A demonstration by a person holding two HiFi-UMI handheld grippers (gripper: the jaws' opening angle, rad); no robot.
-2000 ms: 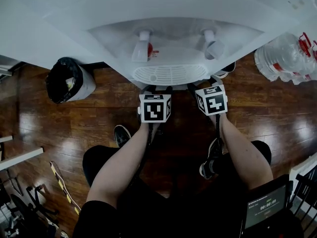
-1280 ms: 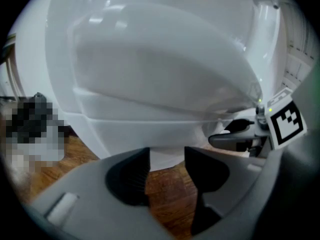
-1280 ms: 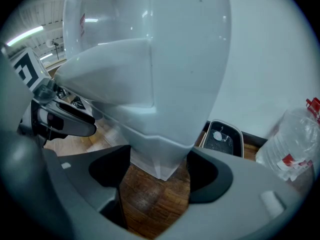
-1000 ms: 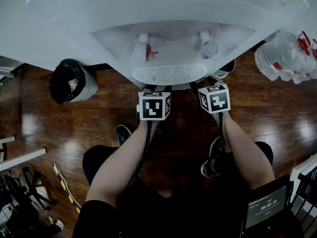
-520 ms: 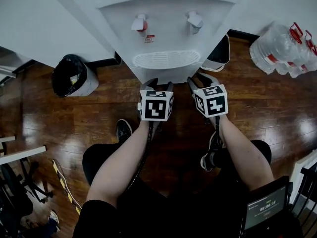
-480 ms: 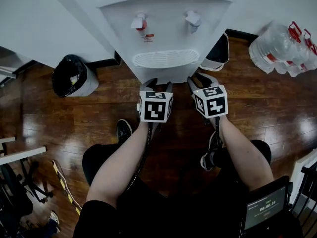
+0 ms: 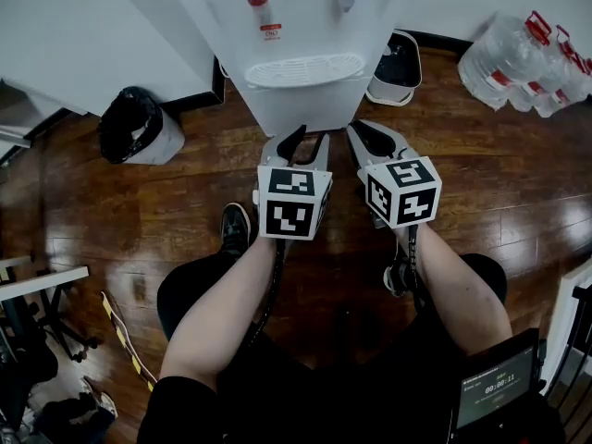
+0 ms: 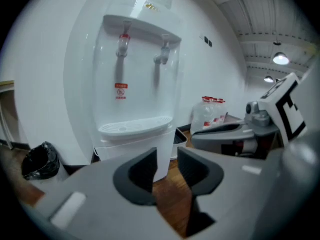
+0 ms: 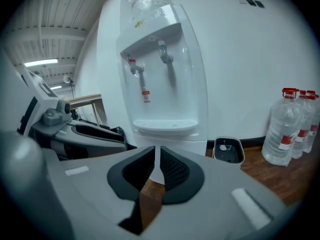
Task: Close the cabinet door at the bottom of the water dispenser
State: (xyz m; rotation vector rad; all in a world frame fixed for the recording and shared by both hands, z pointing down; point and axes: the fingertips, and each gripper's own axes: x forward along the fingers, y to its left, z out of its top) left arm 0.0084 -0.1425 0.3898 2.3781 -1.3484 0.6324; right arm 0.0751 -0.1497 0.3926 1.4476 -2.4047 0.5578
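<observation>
Left hand-held gripper (image 7: pixel 305 142) half-open, right hand-held gripper (image 7: pixel 374 138) nearly shut; both just closing, empty, angled down.

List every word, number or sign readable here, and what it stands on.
"00:00:11", as best it reads: timer on the screen at lower right.
Red label under the water dispenser's red tap: too small to read.
Red labels on the water bottles: too blurred.

Glossy dark wood floor (image 7: pixel 139 211) meets a white wall (image 7: pixel 83 35), with a black-lined bin (image 7: pixel 139 128), a small white bin (image 7: pixel 396 67), water bottles (image 7: pixel 518 63) and ceiling lamps (image 8: pixel 281 59).
</observation>
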